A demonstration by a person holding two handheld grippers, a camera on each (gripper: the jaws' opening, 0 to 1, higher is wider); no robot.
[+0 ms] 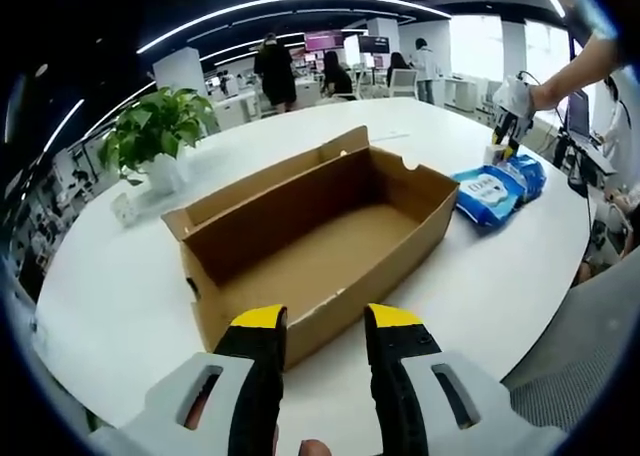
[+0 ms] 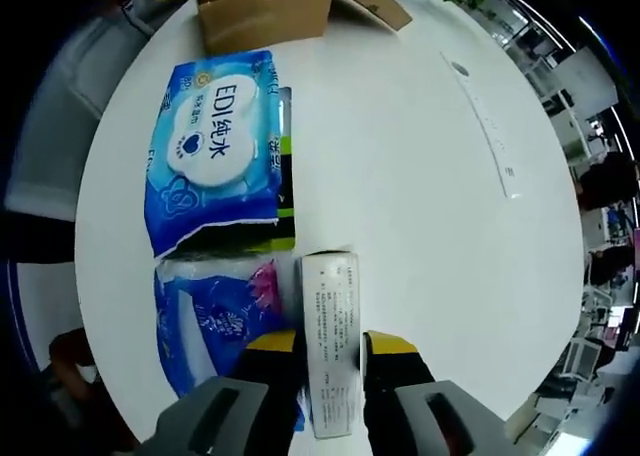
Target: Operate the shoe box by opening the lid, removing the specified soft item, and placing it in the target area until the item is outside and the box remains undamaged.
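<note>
Two claws at work over a round white desk (image 1: 120, 296). Nearest, in the right gripper view, right claw (image 2: 330, 348) narrowed around a slim white carton (image 2: 332, 321), yellow-tipped jaws pressed against its two long sides, apparently holding it upright on the desk. Just left of the carton, a blue soft pack with a pink patch (image 2: 215, 316). Beyond that, a larger blue wet-wipes pack (image 2: 212, 146) lying flat, partly over a dark green-edged item (image 2: 285, 171). Farther on, the short end of the shoe box (image 2: 265, 11).

In the left gripper view, left claw (image 1: 325, 326) spread wide and holding nothing, hovering just before the near end of the box. Past the jaws, box open and seemingly empty, lid folded back along the far long side. To the right of the box, both blue packs already out on the desk. Far off, a potted plant (image 1: 160, 131) and people (image 1: 275, 71) in an open office.

Probably the placing stage, with the soft packs outside and the cardboard looking sound.

For a clean finish:
- Lower the carton until flat on the desk, then open the right claw slowly, to avoid tipping.
- Lift straight away, clear of the packs beside it.
- Keep the left claw off the thin box wall, or steady with a light touch only.
</note>
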